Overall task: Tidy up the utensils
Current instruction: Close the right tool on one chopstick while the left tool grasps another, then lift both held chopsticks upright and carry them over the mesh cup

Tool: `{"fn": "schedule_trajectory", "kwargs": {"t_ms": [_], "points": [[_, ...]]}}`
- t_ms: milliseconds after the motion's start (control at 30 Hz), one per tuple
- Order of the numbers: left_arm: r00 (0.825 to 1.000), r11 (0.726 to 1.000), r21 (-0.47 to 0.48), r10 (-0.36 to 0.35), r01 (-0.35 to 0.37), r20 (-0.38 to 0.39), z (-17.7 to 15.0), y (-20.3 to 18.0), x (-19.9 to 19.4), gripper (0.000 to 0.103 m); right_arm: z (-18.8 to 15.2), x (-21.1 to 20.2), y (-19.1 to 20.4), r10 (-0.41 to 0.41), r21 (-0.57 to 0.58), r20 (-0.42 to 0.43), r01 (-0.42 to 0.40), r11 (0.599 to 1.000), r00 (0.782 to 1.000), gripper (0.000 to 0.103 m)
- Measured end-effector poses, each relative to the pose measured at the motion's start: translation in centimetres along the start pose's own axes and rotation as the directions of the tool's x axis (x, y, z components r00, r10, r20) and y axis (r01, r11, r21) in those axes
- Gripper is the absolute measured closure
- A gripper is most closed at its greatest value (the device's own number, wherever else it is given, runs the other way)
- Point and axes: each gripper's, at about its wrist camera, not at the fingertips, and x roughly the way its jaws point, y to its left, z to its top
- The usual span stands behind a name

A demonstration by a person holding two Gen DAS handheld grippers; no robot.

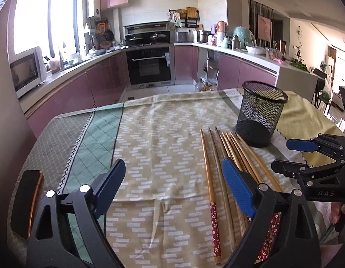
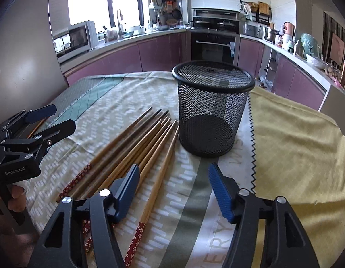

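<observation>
Right wrist: mesh cup [image 2: 211,109] beside chopsticks [image 2: 136,149].

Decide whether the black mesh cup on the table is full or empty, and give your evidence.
Empty. Through the mesh cup its bare dark bottom shows, and all the chopsticks lie on the cloth beside it.

A patchwork tablecloth [image 1: 150,134] of beige, teal and yellow cloth covers the table. A dark flat phone-like object [image 1: 25,203], hard to make out, lies at its near left edge. Behind, mauve glossy cabinets [image 1: 83,89] flank a black built-in oven [image 1: 148,63]; a white microwave [image 1: 25,72] sits on the counter beneath the bright window [image 1: 43,15].
</observation>
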Motion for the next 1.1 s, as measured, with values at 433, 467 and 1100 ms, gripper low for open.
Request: {"fn": "schedule_trajectory", "kwargs": {"t_ms": [433,467,1100], "points": [[0.974,0.991,0.077,-0.09,0.108,-0.207,-0.3,-2.3,6.9,0.049,0.5,2.8,0.3,0.015,0.004,-0.094,-0.015,1.0,0.995,0.077],[0.972,0.991,0.079,-0.088,0.108,-0.218,-0.2,-2.4,7.4,0.051,0.5,2.9,0.2,0.017,0.006,-0.096,-0.017,1.0,0.995,0.08],[0.943,0.984,-0.04,-0.178,0.174,-0.28,2.2,-2.1,10.1,0.095,1.6,1.0,-1.2,0.115,0.058,-0.042,-0.112,0.992,0.993,0.097]]}}
